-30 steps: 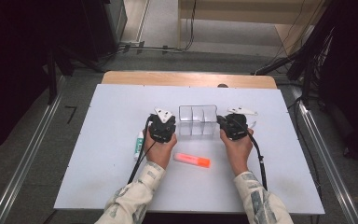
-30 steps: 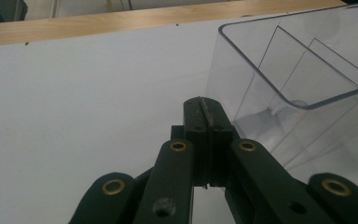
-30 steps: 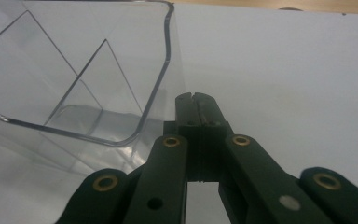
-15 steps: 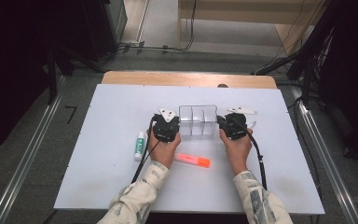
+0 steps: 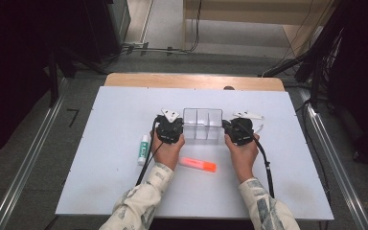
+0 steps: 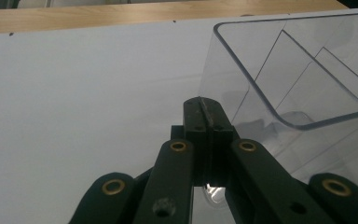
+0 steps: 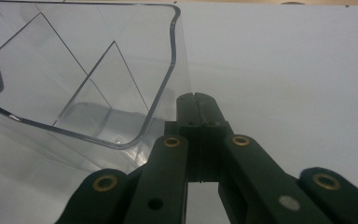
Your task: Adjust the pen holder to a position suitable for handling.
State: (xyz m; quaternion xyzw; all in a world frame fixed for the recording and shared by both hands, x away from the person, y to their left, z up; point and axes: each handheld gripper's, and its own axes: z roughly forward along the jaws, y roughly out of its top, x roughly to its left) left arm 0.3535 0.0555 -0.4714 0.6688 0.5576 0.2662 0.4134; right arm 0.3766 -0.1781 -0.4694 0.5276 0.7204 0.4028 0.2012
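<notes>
Plastic, clear and thin-walled: the divided box near the table's centre looks light, stiff and slick, likely to slide or crack if squeezed hard; its short end walls seem the best hold. The left gripper sits just beside it at nine o'clock, the right gripper at three o'clock, both with jaws pressed together on nothing. The high view adds an orange marker at six o'clock and a glue stick at eight; the gripper views reveal the partitions and rounded rim.
</notes>
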